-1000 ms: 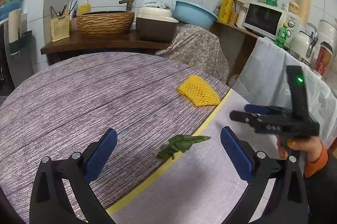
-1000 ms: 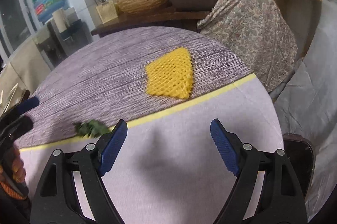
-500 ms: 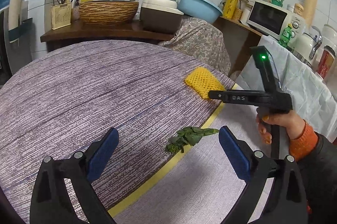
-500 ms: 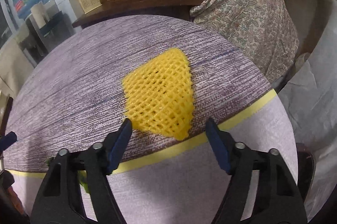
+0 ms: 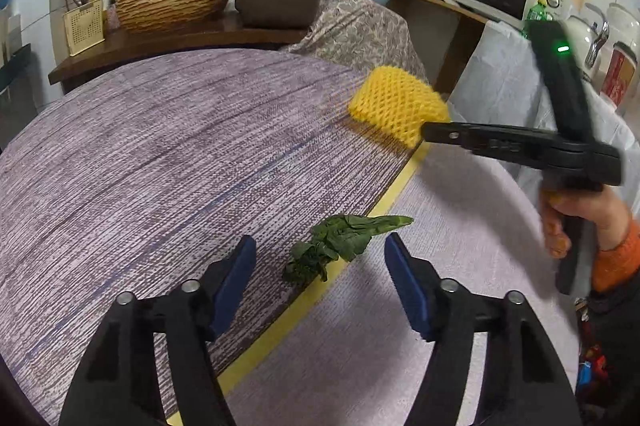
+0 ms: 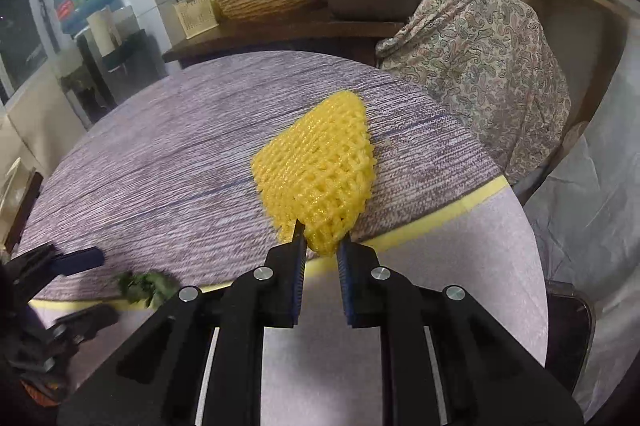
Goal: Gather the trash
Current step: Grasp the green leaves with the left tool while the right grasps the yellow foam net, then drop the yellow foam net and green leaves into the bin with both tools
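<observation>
R gripper (image 6: 322, 250) just clamped on net (image 6: 320, 166) by tape (image 6: 440, 222); L gripper (image 5: 320, 290), narrowing but unclenched, straddles leaf (image 5: 336, 246) on tape — nothing binned yet.

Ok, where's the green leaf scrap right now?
In the left wrist view the green leaf scrap lies on the table's yellow tape line, just ahead of the open left tongs, untouched.

Right tool (image 6: 322, 246) just closed, pinching yellow foam net (image 6: 320, 170) over round table (image 6: 160, 162), near yellow tape stripe (image 6: 440, 222).
</observation>
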